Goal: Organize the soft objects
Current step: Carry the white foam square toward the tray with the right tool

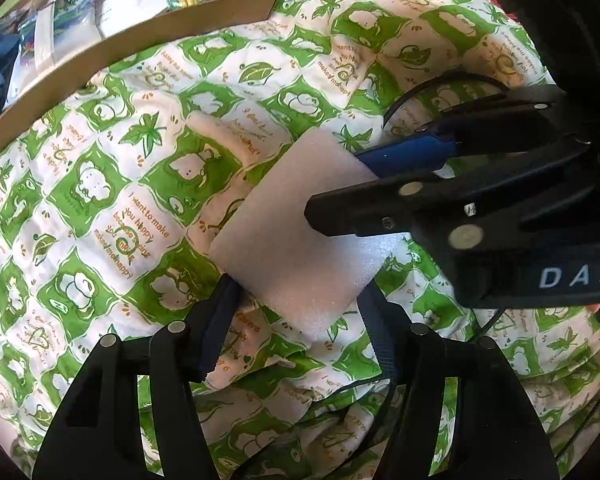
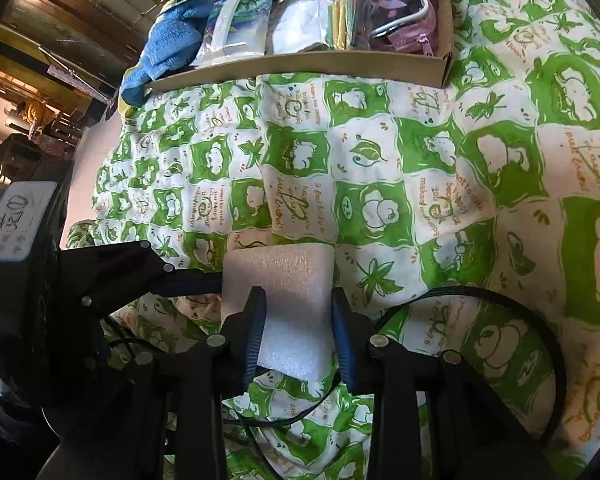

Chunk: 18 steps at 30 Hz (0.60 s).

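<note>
White foam block [image 2: 290, 304] sits on the green-and-white quilt [image 2: 380, 152], pinched across its width by the right gripper [image 2: 296, 340], blue pads [image 2: 254, 332] pressed into both sides. In the left wrist view the block [image 1: 296, 240] lies at centre, with the left gripper [image 1: 296, 320] straddling its near corner at 6 o'clock: jaws spread, one pad [image 1: 220, 320] close to the left edge, the other by the right edge, neither clearly biting yet. The right gripper [image 1: 340, 184] enters that view from 3 o'clock. Judgement: the step in hand looks like a handover or two-point hold before the block goes to the cardboard box [image 2: 300, 64], which sits further off at 12 o'clock in the right view, at 11 o'clock in the left. To do it well, the left jaws should close squarely on flat faces, not on the corner, since foam squashes and twists out easily; light pressure only. The right should let go only once the left grip is firm. A black cable [image 2: 500, 300] loops near the block at 3 o'clock; keep it clear. The box already holds a blue towel [image 2: 168, 40], plastic packets [image 2: 236, 24] and a pink zip pouch [image 2: 400, 20], so room is tight; aim for a gap.
</note>
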Motion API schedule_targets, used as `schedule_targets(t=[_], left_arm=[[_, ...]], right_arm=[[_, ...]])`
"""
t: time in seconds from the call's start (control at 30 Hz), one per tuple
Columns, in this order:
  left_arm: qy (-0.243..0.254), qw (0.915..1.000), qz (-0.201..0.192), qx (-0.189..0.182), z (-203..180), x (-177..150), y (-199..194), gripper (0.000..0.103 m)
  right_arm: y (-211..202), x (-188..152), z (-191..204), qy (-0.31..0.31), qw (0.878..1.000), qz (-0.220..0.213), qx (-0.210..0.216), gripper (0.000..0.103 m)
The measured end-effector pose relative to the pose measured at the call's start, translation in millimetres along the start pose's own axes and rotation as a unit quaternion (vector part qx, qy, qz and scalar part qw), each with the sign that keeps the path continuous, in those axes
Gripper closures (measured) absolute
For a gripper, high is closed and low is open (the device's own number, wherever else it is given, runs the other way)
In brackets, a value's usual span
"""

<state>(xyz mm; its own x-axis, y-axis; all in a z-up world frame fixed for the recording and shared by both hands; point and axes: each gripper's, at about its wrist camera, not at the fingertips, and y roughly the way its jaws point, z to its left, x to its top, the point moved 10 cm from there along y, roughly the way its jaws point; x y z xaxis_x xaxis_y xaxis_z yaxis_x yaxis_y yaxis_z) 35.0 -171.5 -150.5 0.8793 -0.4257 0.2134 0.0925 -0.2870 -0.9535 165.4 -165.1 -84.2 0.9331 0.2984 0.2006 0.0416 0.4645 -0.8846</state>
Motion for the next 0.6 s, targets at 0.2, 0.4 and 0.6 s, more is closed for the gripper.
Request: schedule_targets(t=[0.2, 0.4, 0.6], left_arm=[[-0.005, 0.9996, -0.028, -0.011, -5, 12, -3, 0.043], [-0.004, 0.9993, -0.038, -0.007, -9, 16, -17, 0.043], [-0.002, 0.9988, -0.048, 0.006, -13, 23, -41, 0.043]], right_arm=[[-9, 4, 1, 0.000, 1.000, -0.021, -0.003, 0.072], [-16, 5, -1, 0.000, 1.000, -0.028, -0.004, 0.072], [-30, 14, 5, -0.007, 0.999, -0.043, -0.006, 0.071]])
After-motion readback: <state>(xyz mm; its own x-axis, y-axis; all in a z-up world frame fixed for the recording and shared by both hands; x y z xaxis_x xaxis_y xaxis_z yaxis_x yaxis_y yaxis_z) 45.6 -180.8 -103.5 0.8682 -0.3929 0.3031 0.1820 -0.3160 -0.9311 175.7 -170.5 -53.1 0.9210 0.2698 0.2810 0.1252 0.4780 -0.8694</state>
